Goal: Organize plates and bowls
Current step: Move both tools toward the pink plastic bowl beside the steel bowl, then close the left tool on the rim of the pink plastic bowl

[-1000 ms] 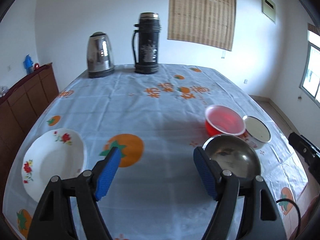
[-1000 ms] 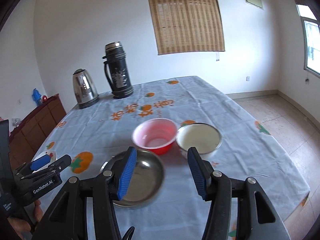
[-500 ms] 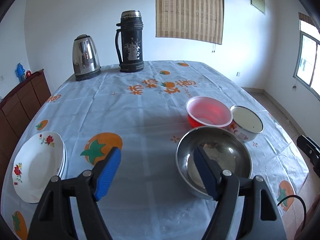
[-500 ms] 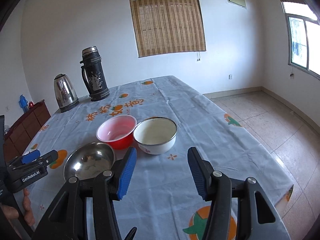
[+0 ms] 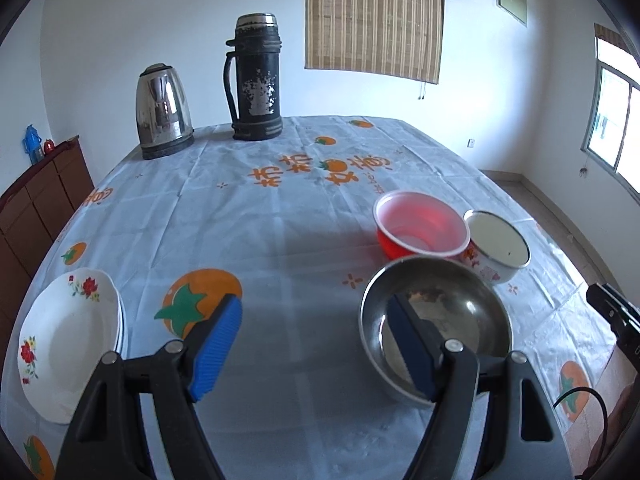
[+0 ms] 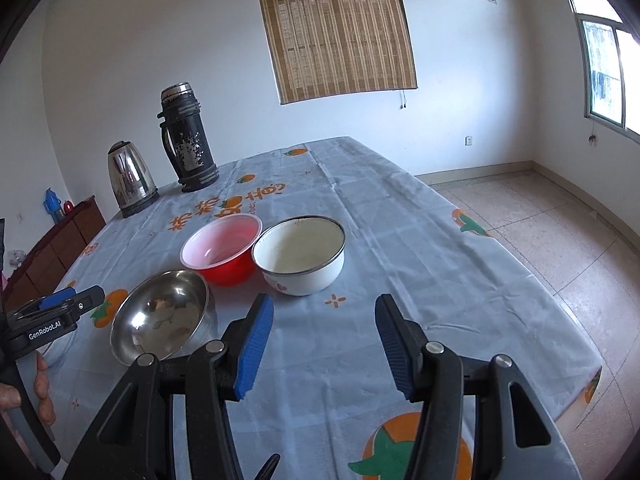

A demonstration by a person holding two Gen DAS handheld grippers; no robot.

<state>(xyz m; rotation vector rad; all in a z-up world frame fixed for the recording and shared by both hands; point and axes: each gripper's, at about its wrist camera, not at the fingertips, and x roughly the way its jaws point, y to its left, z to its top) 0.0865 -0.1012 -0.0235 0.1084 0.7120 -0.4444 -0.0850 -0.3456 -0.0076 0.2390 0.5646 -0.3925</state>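
A steel bowl [image 5: 448, 312] stands on the table near the front right; it also shows in the right wrist view [image 6: 160, 316]. Behind it stand a red bowl [image 5: 420, 224] [image 6: 220, 248] and a white enamel bowl [image 5: 498, 246] [image 6: 300, 256], side by side. A stack of white flowered plates [image 5: 68, 340] lies at the front left. My left gripper [image 5: 316, 344] is open and empty, its right finger in front of the steel bowl. My right gripper [image 6: 324, 344] is open and empty, above the tablecloth in front of the white bowl.
A steel kettle [image 5: 162, 110] and a black thermos [image 5: 256, 76] stand at the table's far end. A brown cabinet [image 5: 36, 200] is left of the table. The table's right edge [image 6: 520, 280] drops to a tiled floor. The left gripper shows at the right view's left edge [image 6: 52, 316].
The left gripper has swung right, bringing the steel bowl behind its right finger. The right gripper has swung right, from over the steel bowl to in front of the white bowl. Both stayed open.
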